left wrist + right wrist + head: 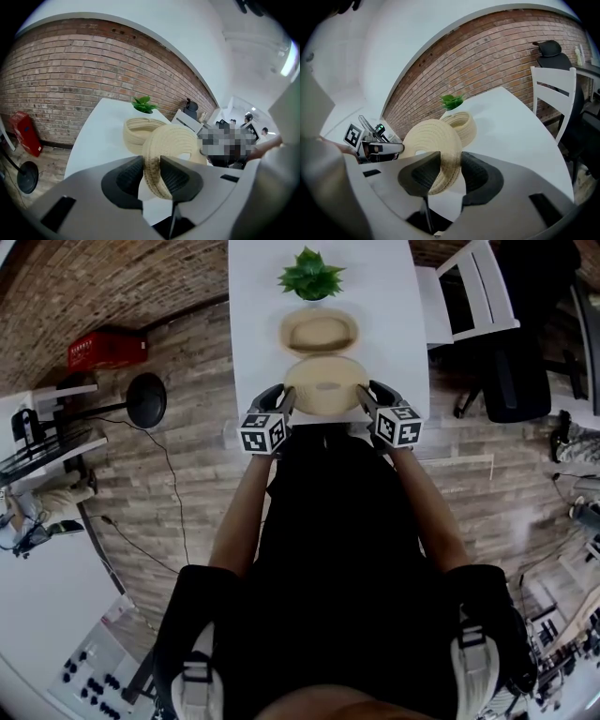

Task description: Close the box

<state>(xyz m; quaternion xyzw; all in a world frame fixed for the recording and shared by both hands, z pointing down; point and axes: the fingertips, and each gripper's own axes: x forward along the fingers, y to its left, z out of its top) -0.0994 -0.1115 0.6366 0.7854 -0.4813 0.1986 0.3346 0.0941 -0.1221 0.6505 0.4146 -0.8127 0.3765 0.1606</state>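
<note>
left gripper [151,172]: clamped on left edge of round beige woven lid [325,385] | right gripper [449,172]: clamped on right edge | lid: just beside open beige woven box [291,334]

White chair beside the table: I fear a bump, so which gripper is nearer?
Right. The right gripper holds the lid by the edge on the white chair side; the left gripper holds the far edge.
</note>
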